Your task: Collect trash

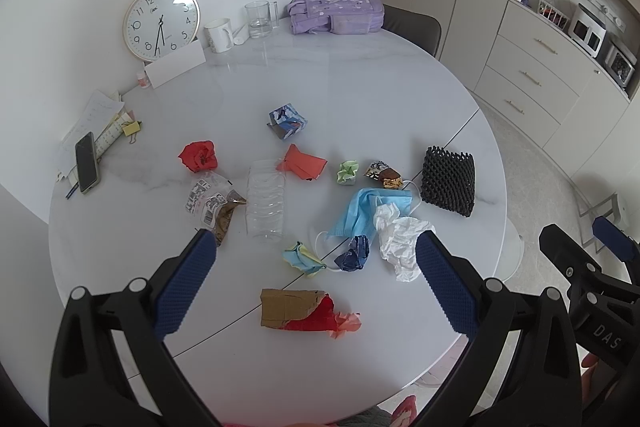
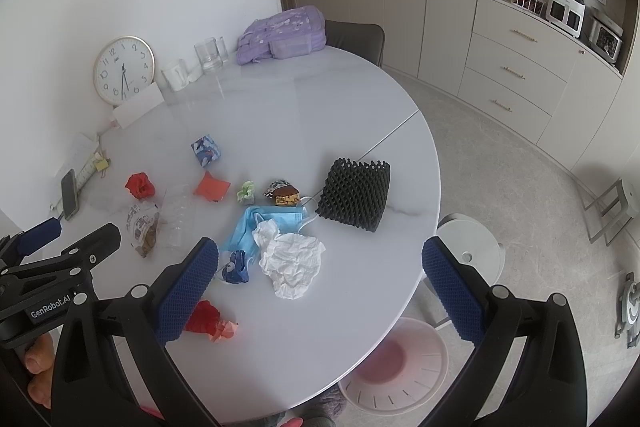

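Round white table [image 1: 280, 79] carries scattered trash. Black foam net [image 1: 449, 181] at right side, blue mask [image 1: 360, 213] and white tissue [image 1: 400, 239] touching near middle, cardboard piece [image 1: 288, 307] at near edge. Pink bin [image 2: 394, 367] on floor below table edge. Left gripper [image 1: 316, 287] wide open, empty, above table. Right gripper [image 2: 320, 287] also wide open, empty.

Both views are evenly lit by soft, diffuse daylight; brightness is moderate, with a cool cast. Shadows beneath the litter are faint and short. The glossy table [image 1: 360, 75] carries pale reflections just in front of the glass [image 1: 259, 20] and the clock [image 1: 161, 23]; the clock face shows a small glare patch. Fisheye distortion bends the cabinets [image 2: 516, 67] and rounds the frame into dark corners. Focus is acceptable centrally; detail softens toward the edges.
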Available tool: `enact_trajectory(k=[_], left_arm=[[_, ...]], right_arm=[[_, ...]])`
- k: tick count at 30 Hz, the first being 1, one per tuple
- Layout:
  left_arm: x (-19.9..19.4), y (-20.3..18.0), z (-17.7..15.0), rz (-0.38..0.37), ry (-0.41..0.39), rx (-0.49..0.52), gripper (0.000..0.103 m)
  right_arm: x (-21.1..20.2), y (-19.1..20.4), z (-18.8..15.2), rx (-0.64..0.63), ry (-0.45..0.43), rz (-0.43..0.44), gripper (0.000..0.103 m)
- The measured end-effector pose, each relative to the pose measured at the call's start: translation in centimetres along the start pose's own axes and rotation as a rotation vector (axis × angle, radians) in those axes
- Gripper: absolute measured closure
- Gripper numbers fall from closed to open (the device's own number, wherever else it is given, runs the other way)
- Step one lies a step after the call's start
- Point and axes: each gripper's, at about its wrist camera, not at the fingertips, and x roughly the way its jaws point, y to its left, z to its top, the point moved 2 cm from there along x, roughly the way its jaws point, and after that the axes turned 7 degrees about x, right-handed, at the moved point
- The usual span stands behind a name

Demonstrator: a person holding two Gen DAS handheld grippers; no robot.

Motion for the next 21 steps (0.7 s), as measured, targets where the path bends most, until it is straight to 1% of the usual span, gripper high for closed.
enact_trajectory(k=[12,16,18,21], left_arm=[[0.3,0.5,-0.4,-0.006,0.003,0.013,0.008],[0.8,1.4,-0.9,-0.042,-0.033,0.066,0.008],[1.4,2.2,-1.3,-0.073,-0.05,0.109,0.008],[3.2,3.9,-2.4,-0.123,-0.063,0.204,0.008]], right_arm=[[0.1,0.1,-0.1,0.002,-0.009,-0.005,0.002],[0.5,0.1,-0.8,0.016,-0.022,0.017,0.002],[0.9,0.2,-1.3,0.022,-0.019,0.026,0.002],[1.9,0.5,-2.5,0.03,0.002,0.041,0.002]])
